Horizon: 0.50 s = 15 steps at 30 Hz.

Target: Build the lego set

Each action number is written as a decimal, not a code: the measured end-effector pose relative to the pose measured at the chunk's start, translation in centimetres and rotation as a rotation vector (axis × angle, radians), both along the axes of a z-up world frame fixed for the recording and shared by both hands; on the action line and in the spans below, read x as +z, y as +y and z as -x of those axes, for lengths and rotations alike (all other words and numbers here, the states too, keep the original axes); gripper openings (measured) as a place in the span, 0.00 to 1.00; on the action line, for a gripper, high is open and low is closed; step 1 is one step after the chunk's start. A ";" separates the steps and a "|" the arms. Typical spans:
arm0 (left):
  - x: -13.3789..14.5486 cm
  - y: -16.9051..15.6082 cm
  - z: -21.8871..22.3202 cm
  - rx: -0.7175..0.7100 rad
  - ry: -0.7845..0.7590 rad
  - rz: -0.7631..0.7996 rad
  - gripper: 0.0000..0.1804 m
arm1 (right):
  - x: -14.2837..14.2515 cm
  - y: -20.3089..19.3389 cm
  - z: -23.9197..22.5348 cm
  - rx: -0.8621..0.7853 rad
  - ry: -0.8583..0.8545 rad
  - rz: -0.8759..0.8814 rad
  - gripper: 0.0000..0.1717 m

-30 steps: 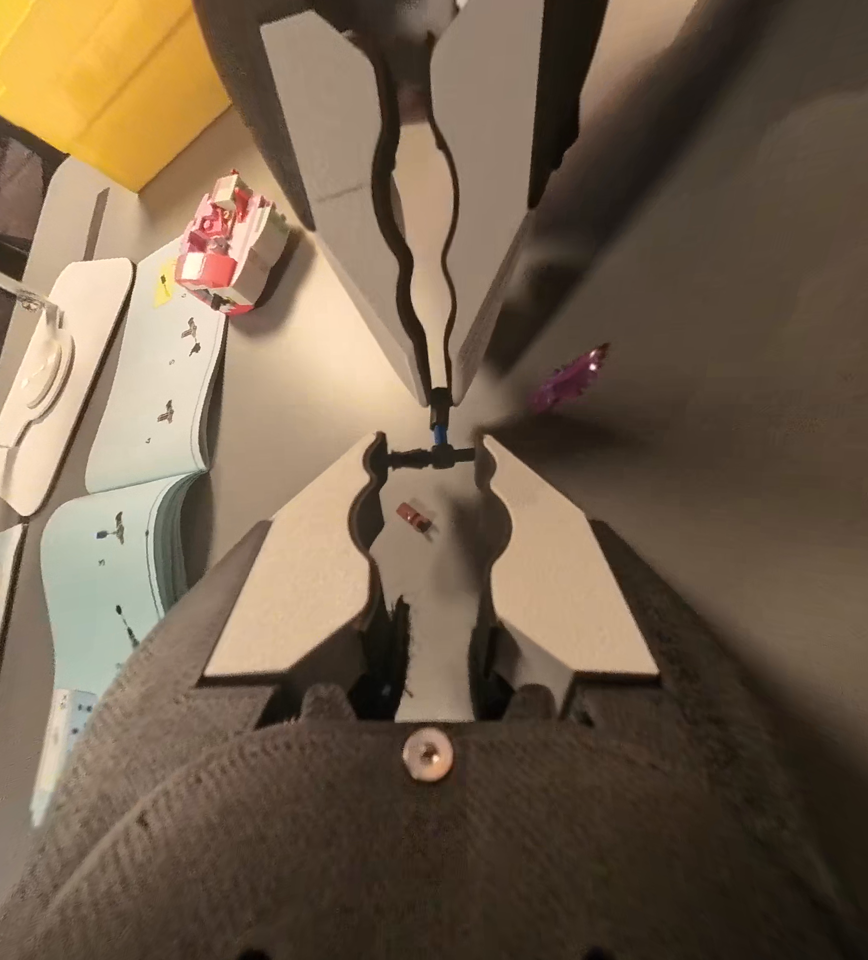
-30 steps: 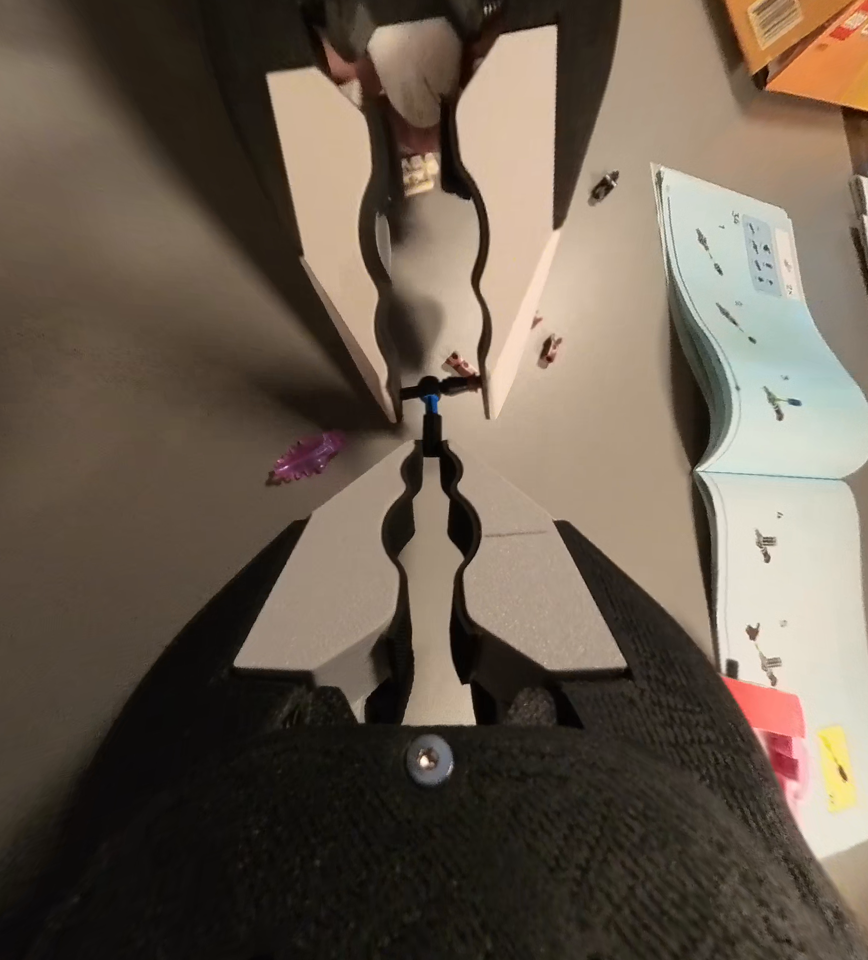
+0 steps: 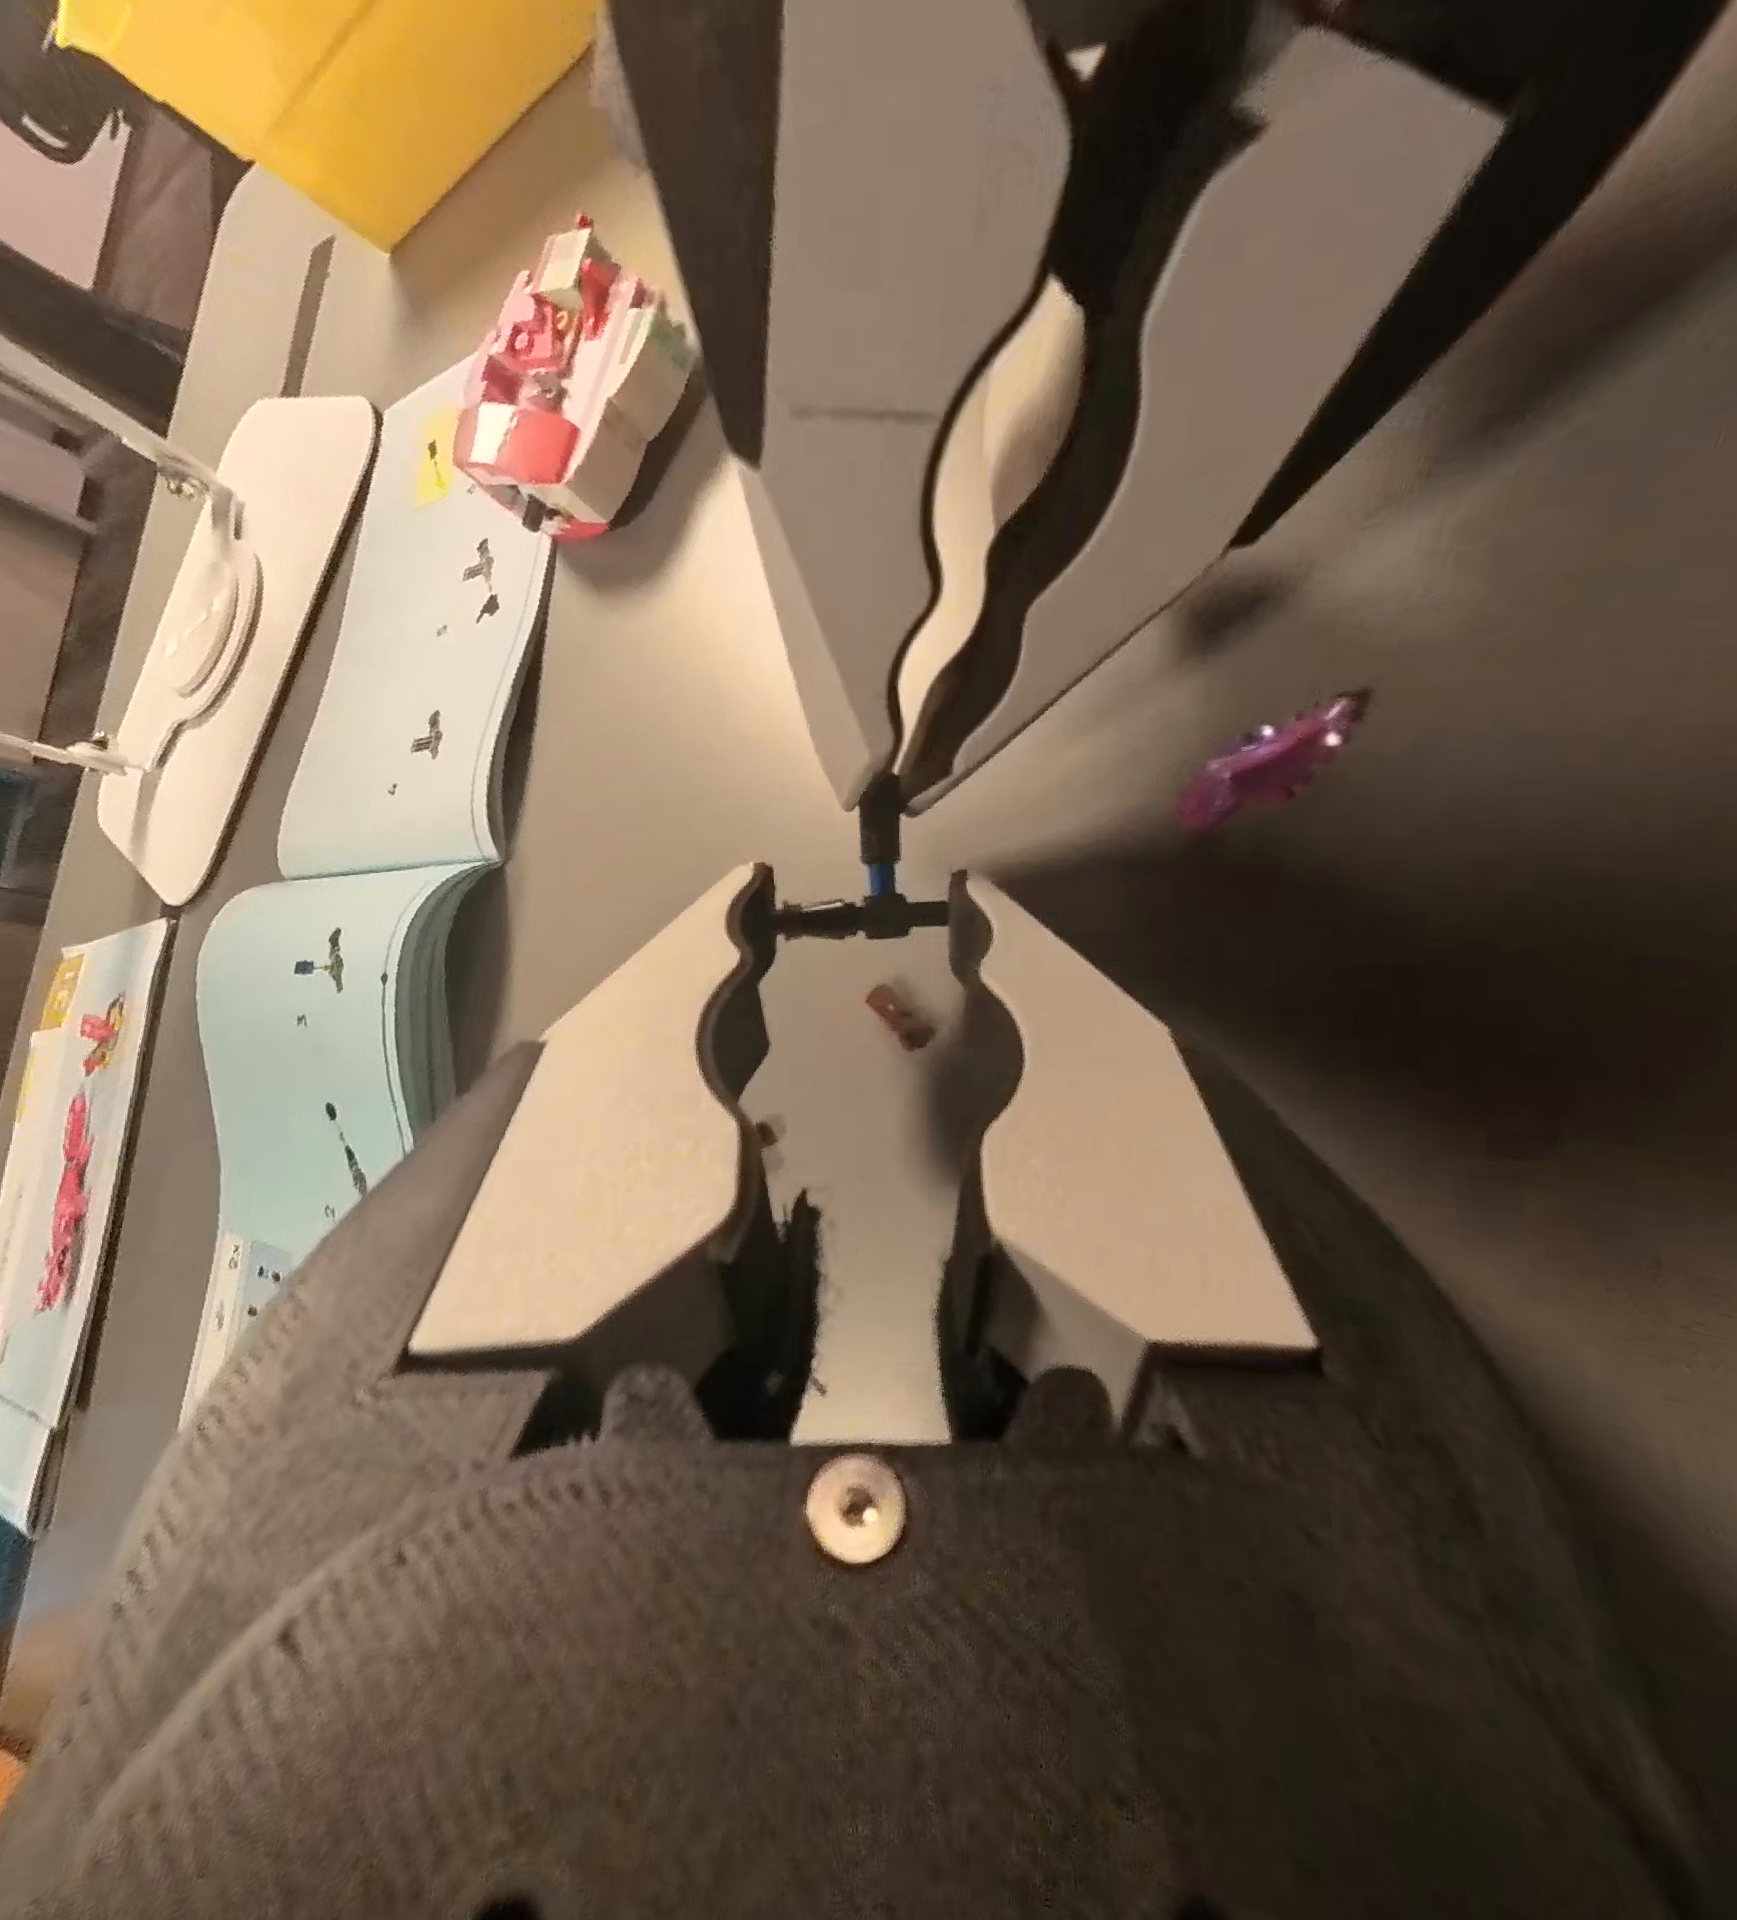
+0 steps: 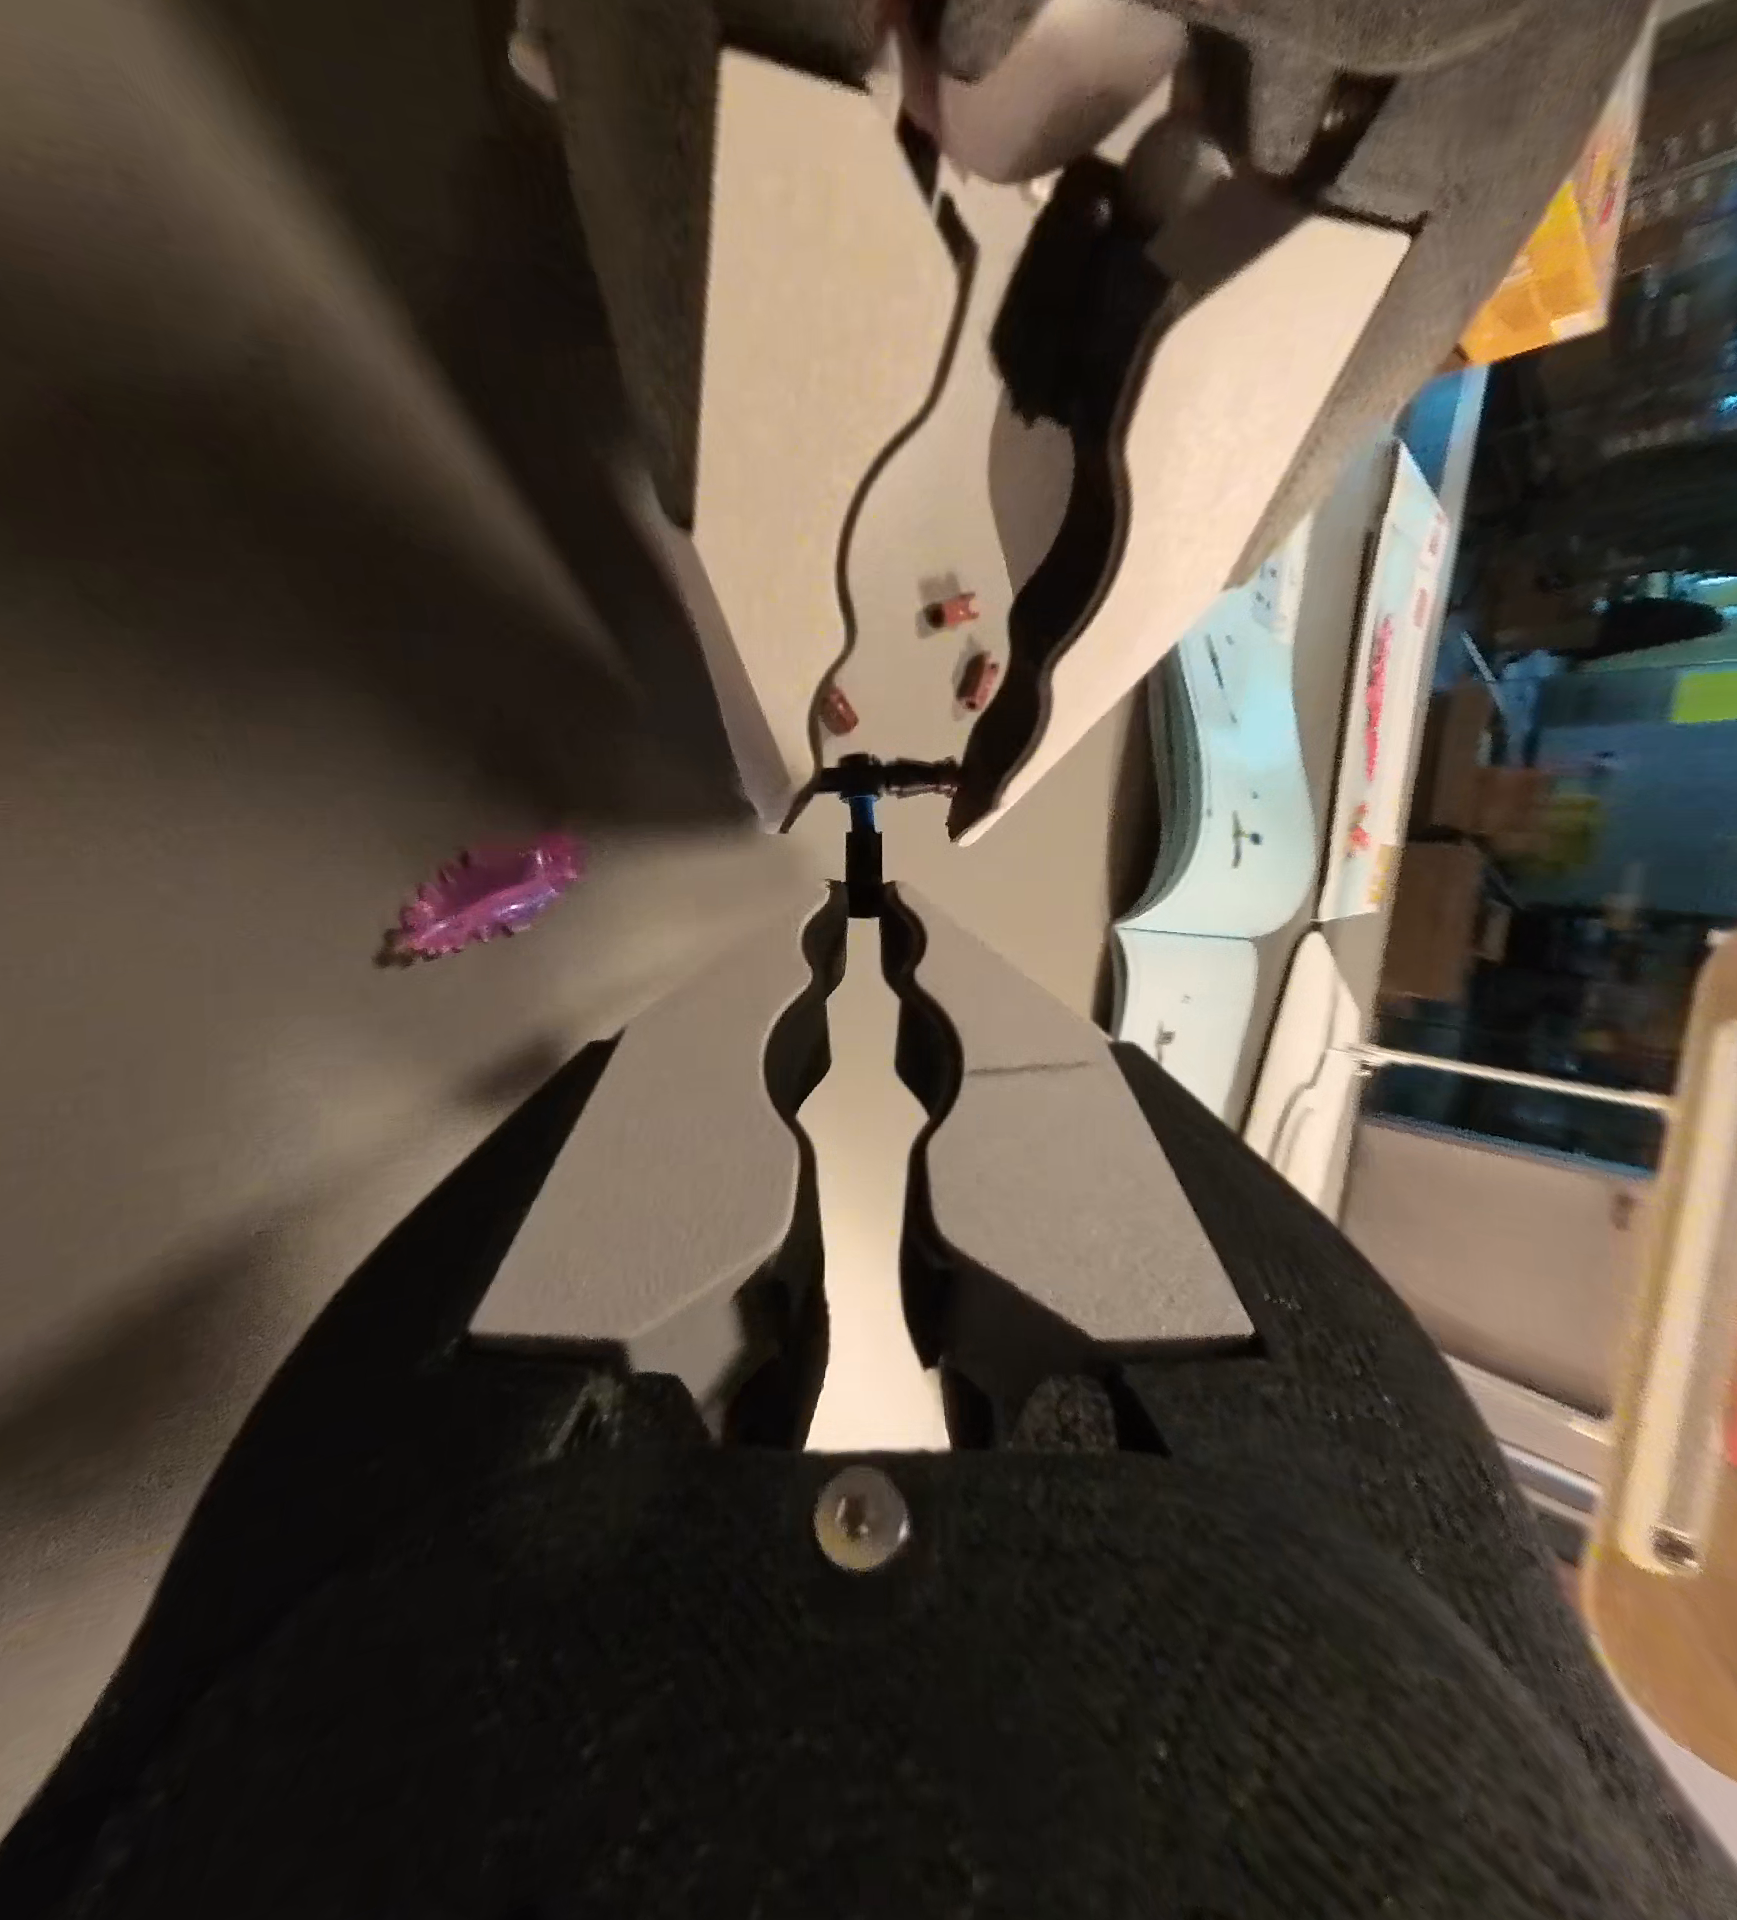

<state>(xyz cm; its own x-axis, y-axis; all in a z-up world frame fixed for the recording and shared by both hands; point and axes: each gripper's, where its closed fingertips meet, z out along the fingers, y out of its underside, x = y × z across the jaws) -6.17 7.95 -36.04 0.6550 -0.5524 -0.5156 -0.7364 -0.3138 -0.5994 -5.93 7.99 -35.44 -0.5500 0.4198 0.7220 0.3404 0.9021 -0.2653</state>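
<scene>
The left gripper (image 3: 862, 916) pinches the crossbar of a small black T-shaped piece (image 3: 869, 914) end to end between its two tips. The right gripper (image 4: 864, 902) is pressed together on that same piece's stem, beyond a blue band, so both tools meet tip to tip above the grey table (image 3: 656, 727). Small brown bits (image 3: 900, 1013) lie on the table just below. A purple spiky piece (image 3: 1269, 764) lies to one side; an open pale-blue booklet (image 3: 428, 665) and a red-and-white brick model (image 3: 563, 416) lie toward the table's other edge.
</scene>
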 end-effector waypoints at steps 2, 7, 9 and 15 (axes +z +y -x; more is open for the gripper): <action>0.0 0.1 0.1 0.005 -0.009 -0.005 0.18 | 0.0 0.1 0.2 0.000 0.011 -0.040 0.02; 0.0 0.1 0.2 0.005 -0.039 -0.009 0.18 | -0.3 0.5 0.6 -0.004 0.025 -0.137 0.02; 0.0 0.2 0.2 0.007 -0.035 -0.009 0.18 | -0.4 0.5 0.6 -0.013 0.022 -0.139 0.02; 0.0 0.4 0.1 0.035 -0.042 -0.005 0.18 | -0.4 0.8 0.5 -0.048 0.006 -0.129 0.02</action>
